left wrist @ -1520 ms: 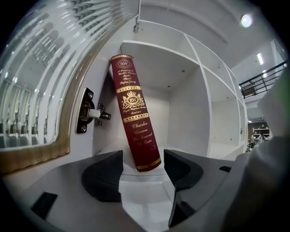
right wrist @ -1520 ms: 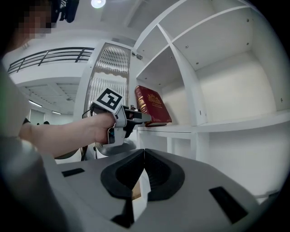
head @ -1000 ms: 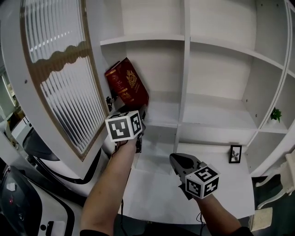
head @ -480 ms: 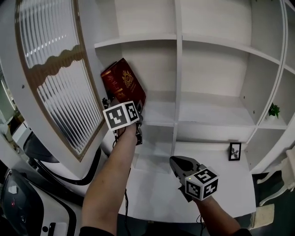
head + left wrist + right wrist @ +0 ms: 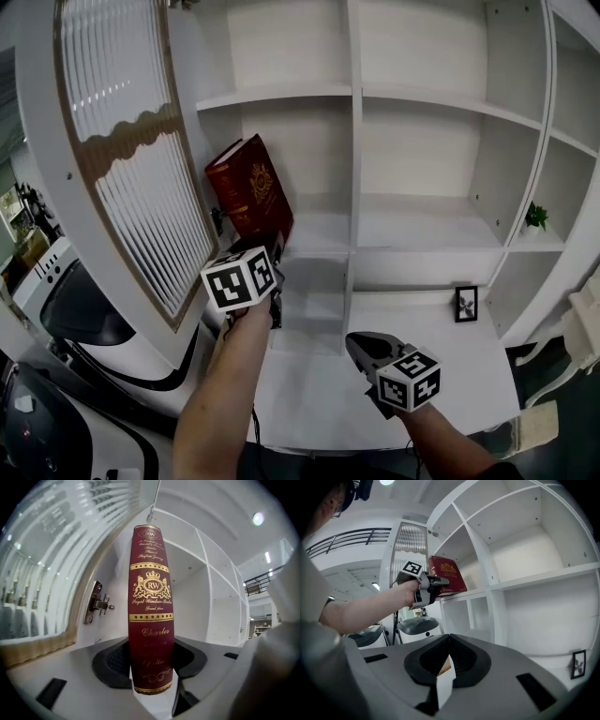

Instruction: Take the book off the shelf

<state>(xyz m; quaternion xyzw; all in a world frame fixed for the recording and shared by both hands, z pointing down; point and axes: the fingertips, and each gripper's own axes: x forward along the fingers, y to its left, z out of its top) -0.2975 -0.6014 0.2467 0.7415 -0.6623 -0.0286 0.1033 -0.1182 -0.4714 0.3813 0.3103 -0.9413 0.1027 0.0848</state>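
A dark red book (image 5: 248, 187) with gold print leans against the left wall of a white shelf compartment. My left gripper (image 5: 270, 248) reaches up to its lower end. In the left gripper view the book's spine (image 5: 151, 611) stands upright between the two black pads, and the left gripper (image 5: 151, 663) is closing around it. The right gripper view shows the book (image 5: 447, 576) and the left gripper (image 5: 436, 584) from the side. My right gripper (image 5: 361, 345) hangs low over the bottom ledge, away from the book. Its jaws (image 5: 449, 641) meet at the tips with nothing held.
An open cabinet door (image 5: 122, 159) with ribbed glass stands just left of the book, its hinge (image 5: 98, 604) on the wall beside it. A small picture frame (image 5: 465, 304) stands on the lower ledge at the right. A small green plant (image 5: 536, 216) sits on a right shelf.
The head view has shifted a little. My left gripper stays at the book's lower end and the book leans as before. The right gripper has hardly moved.
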